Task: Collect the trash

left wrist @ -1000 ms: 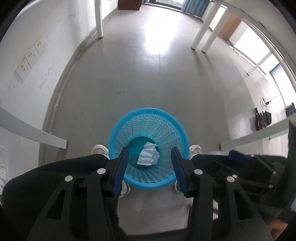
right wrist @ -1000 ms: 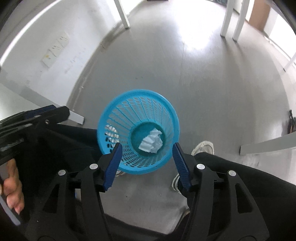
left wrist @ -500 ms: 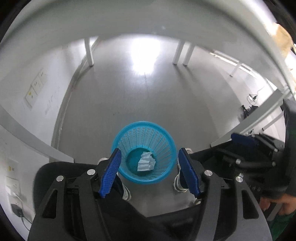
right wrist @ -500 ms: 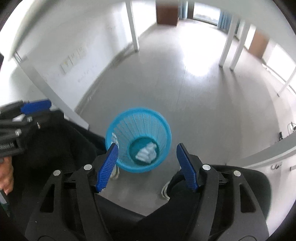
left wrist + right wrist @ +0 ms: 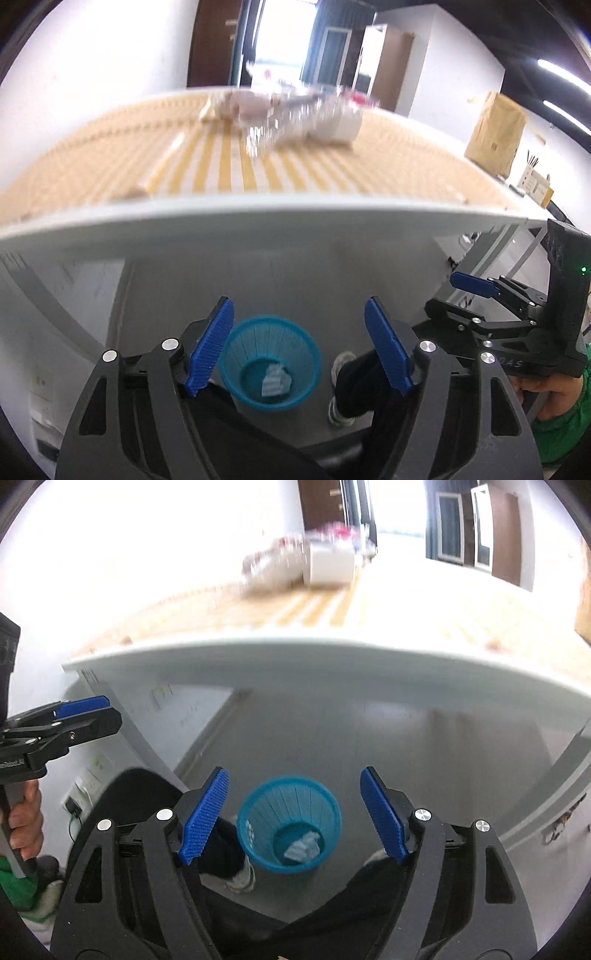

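- The left gripper [image 5: 299, 347] is hanging above the floor in front of the table edge [image 5: 258, 229], its blue pads spread apart and opening wider, with nothing between them; only the bin far below is showing through the gap.
- The right gripper [image 5: 293, 814] is doing the same: jaws opening, pads well apart, gripping nothing, the bin framed between them from above.
- The blue basket [image 5: 271, 363] is standing upright on the grey floor [image 5: 369, 738] by the person's shoes and dark trouser legs, likely placed there so that things taken from the table can be dropped straight down into it.
- A crumpled white paper [image 5: 275, 382] is lying at the bottom of the basket, so one piece of trash is already sitting where it belongs.
- More trash [image 5: 295, 114] is waiting on the striped tablecloth [image 5: 229, 166] towards the far side of the table: a blurred heap with crinkled clear plastic, something white and cup-like and a touch of red. Motion blur is hiding what each piece is.
- Both grippers are pointing forward and downward, with the tabletop coming into the upper part of each view; the empty, widening jaws are probably being readied for the next pick from that heap.
- Each hand is showing in the other's view: the right hand [image 5: 546, 391] with a green cuff is gripping its handle at the left camera's right edge, and the left hand [image 5: 24, 823] is holding its own tool at the right camera's left edge.
- The heap is lying well apart from the table's near edge, so the next reach will likely be calling for a long stretch over the cloth.
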### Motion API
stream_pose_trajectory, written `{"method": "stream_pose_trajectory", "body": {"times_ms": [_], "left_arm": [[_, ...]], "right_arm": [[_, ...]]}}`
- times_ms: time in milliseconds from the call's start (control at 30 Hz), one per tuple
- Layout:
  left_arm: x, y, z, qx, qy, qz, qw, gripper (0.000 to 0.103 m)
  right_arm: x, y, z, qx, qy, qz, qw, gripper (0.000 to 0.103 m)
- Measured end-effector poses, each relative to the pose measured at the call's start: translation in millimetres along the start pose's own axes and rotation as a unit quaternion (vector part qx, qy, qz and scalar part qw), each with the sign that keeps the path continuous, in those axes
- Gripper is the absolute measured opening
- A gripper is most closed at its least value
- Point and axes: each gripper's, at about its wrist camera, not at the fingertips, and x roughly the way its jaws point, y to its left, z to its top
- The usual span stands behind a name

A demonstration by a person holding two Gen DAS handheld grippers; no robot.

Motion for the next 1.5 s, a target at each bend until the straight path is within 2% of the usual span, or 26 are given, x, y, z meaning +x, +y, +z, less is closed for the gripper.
{"method": "stream_pose_trajectory", "body": {"times_ms": [300,467,700,767,833,900,1133,1367,1500], "left_arm": [[-21,7,52,-0.015,-0.063,0.002,0.9979,0.080],[-26,13,80,-0.032,-0.089,-0.002,0.9955,0.088],[-20,21,109,-0.048,-0.101,-0.005,0.9937,0.090],[-16,22,118,-0.054,-0.100,-0.010,0.9935,0.090],[-6,27,129,-0.070,-0.085,-0.041,0.9930,0.090],[1,31,137,-0.082,-0.075,-0.055,0.9923,0.090],[17,39,169,-0.094,-0.075,-0.044,0.9918,0.090],[46,49,198,-0.106,-0.056,-0.047,0.9917,0.090],[62,56,210,-0.104,-0.051,-0.036,0.9926,0.090]], "right_arm": [[-23,-7,55,0.017,-0.064,-0.005,0.998,0.078],[-16,-12,80,0.025,-0.077,-0.020,0.997,0.082],[7,-13,118,0.016,-0.076,-0.034,0.996,0.084],[16,-9,127,-0.001,-0.072,-0.048,0.996,0.084],[23,-8,132,-0.003,-0.066,-0.044,0.997,0.084],[32,-8,141,-0.008,-0.061,-0.049,0.997,0.084],[59,-14,168,-0.013,-0.036,-0.066,0.997,0.080],[90,-19,184,-0.007,-0.006,-0.062,0.998,0.079],[105,-21,192,-0.004,0.012,-0.063,0.998,0.075]]}}
